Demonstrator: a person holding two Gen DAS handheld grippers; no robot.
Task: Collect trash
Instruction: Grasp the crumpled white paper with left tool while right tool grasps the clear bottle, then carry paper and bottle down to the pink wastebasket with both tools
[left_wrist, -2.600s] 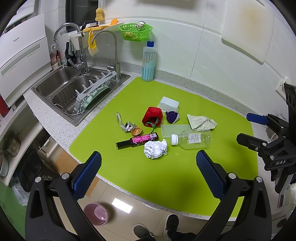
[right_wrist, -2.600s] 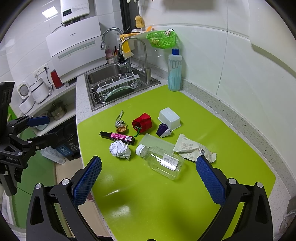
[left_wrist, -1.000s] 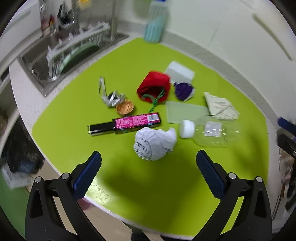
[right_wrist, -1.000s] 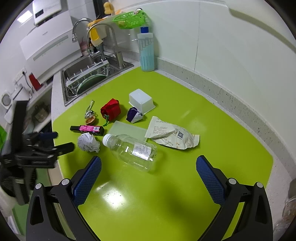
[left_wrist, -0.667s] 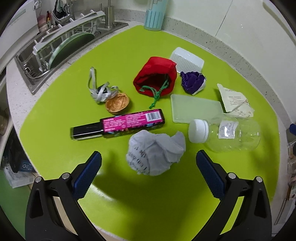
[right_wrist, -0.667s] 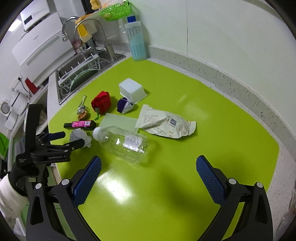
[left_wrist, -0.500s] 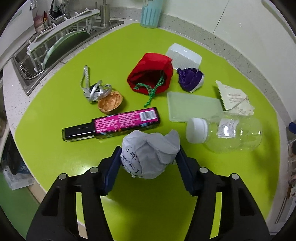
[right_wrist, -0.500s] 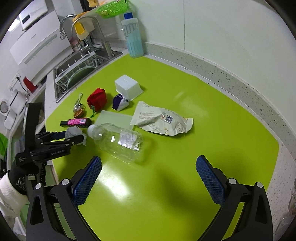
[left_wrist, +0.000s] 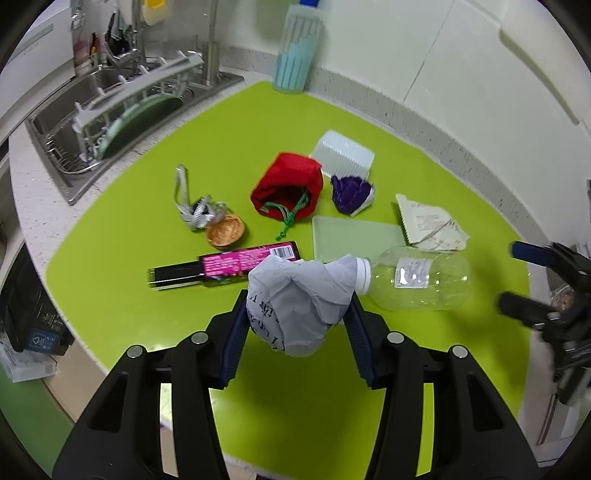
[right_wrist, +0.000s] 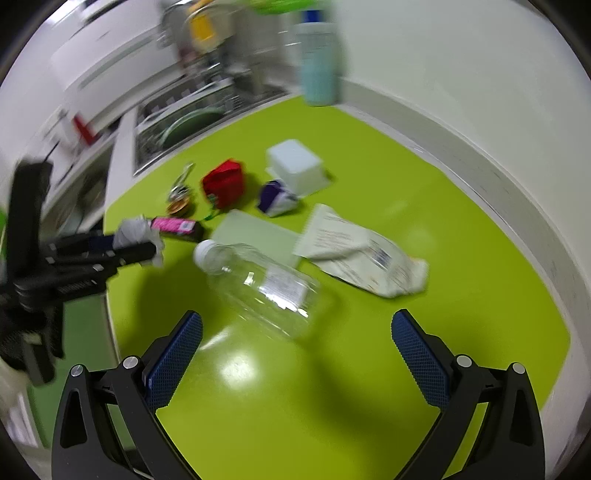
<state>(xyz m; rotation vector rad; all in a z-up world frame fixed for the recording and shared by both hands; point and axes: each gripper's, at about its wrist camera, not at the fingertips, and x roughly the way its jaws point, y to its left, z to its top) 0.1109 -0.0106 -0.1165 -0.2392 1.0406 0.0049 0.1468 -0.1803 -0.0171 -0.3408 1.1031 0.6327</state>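
My left gripper (left_wrist: 297, 332) is shut on a crumpled white paper ball (left_wrist: 299, 299) and holds it above the green mat (left_wrist: 122, 236); it also shows in the right wrist view (right_wrist: 136, 232). My right gripper (right_wrist: 295, 347) is open and empty, just in front of a clear plastic bottle (right_wrist: 258, 284) lying on its side. A crumpled white wrapper (right_wrist: 362, 254) lies right of the bottle. A pink and black tube (left_wrist: 221, 264), a walnut shell (left_wrist: 225, 233), a grey ribbon (left_wrist: 195, 210), a purple wrapper (left_wrist: 349, 192) and a pale green lid (left_wrist: 351, 236) lie on the mat.
A red drawstring pouch (left_wrist: 288, 188) and a white box (left_wrist: 341, 157) sit mid-mat. A sink with a dish rack (left_wrist: 122, 110) is at the left. A blue bottle (left_wrist: 299, 55) stands by the tiled wall. The counter's front edge drops to the floor.
My left gripper closed on the paper ball and lifted it off the mat. My right gripper moved closer to the plastic bottle.
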